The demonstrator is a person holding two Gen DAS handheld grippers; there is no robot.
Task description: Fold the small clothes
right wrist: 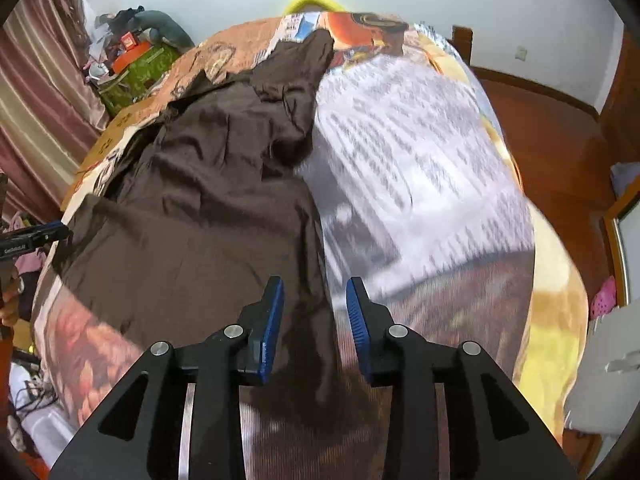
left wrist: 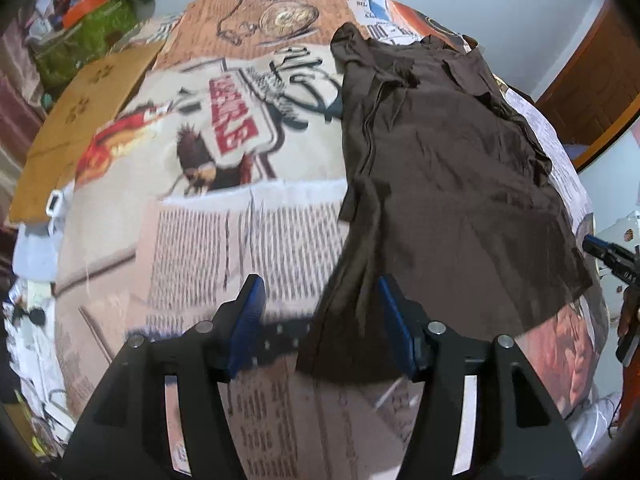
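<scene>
Lying spread across a printed blanket (left wrist: 224, 240), the brown garment (left wrist: 448, 184) sits toward the right of the left wrist view and toward the left of the right wrist view, its collar end far from the cameras and its hem end near them. The left gripper (left wrist: 322, 312) has its blue pads spread apart, and a narrow fold of the garment's near-left edge runs down between them; the cloth reaches the right pad, but whether it is touched or merely overlapped cannot be told, and nothing is pinched. The right gripper (right wrist: 315, 312) also stands with its pads parted, the garment's near-right edge lying between them beside a strip of bare blanket. Each gripper shows at the edge of the other's view. As for containers, a green box (right wrist: 136, 74) stands beyond the far left corner of the bed, with an orange item (right wrist: 130, 54) and some crumpled clutter heaped on or in it; which of the two cannot be made out. A flat cardboard sheet (left wrist: 88, 120) lies along the blanket's left side, just in front of that box. A yellow object (right wrist: 314, 4) peeks over the far edge of the blanket.
</scene>
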